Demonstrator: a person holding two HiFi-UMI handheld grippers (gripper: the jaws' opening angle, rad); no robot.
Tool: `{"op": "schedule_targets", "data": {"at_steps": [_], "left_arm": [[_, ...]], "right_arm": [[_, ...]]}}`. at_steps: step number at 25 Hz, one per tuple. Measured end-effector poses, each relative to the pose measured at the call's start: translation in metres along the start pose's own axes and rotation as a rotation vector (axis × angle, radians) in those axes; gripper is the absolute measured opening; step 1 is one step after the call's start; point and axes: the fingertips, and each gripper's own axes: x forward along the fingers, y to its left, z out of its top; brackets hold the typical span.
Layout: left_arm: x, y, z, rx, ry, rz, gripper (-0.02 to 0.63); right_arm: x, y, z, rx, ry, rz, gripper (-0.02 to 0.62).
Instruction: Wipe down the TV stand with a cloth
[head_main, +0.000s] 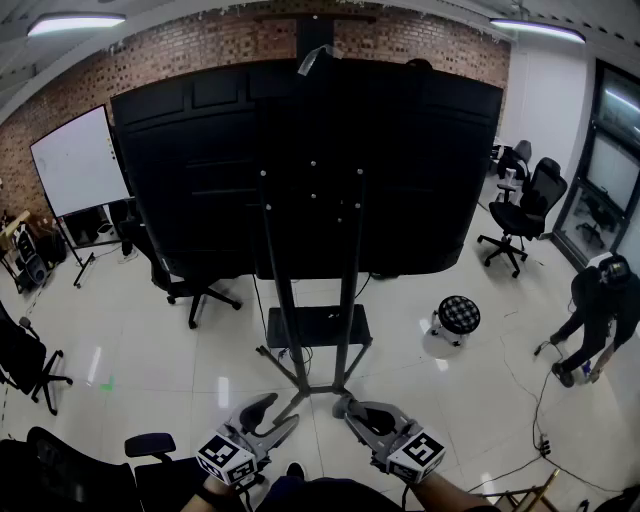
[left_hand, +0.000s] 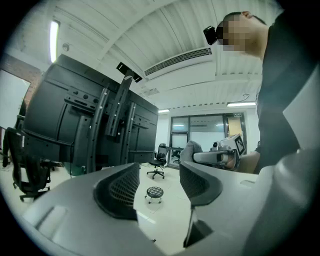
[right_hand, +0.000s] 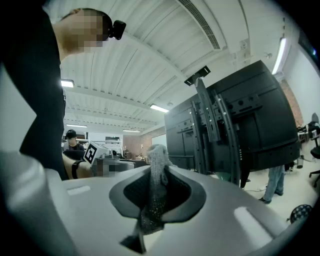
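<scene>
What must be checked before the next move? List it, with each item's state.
1. Cloth gripped by the right tool: ok, its jaws are shut on the grey cloth.
2. Left tool free: ok, jaws apart, nothing between them.
3. Cloth on the TV stand: not ok, both tools are short of the stand and touch nothing.
4. Stool out of the way: ok, it stands apart, to the stand's right.
5. Person away from the stand: ok, bent over at the far right.
6. Where the stand is dirty: cannot tell.
</scene>
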Motion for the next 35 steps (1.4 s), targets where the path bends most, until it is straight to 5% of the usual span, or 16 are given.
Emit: {"op": "schedule_targets", "data": {"at_steps": [8, 25, 35], "left_arm": [[0.025, 0.050, 0.010, 0.006, -0.021, -0.005, 0.276], [0.073, 0.187, 0.055, 0.054, -0.052, -0.149, 0.279], [0.102, 0.204, 0.081, 0.089, -0.078, -0.174, 0.286]], "right_arm": [[0.036, -0.034, -0.003, 0.011, 0.009, -0.029, 0.041], [0.166, -0.110, 0.043, -0.068, -0.050, -0.141, 0.041], [0.190, -0.137, 0.074, -0.156, -0.066, -0.111, 0.041]]}}
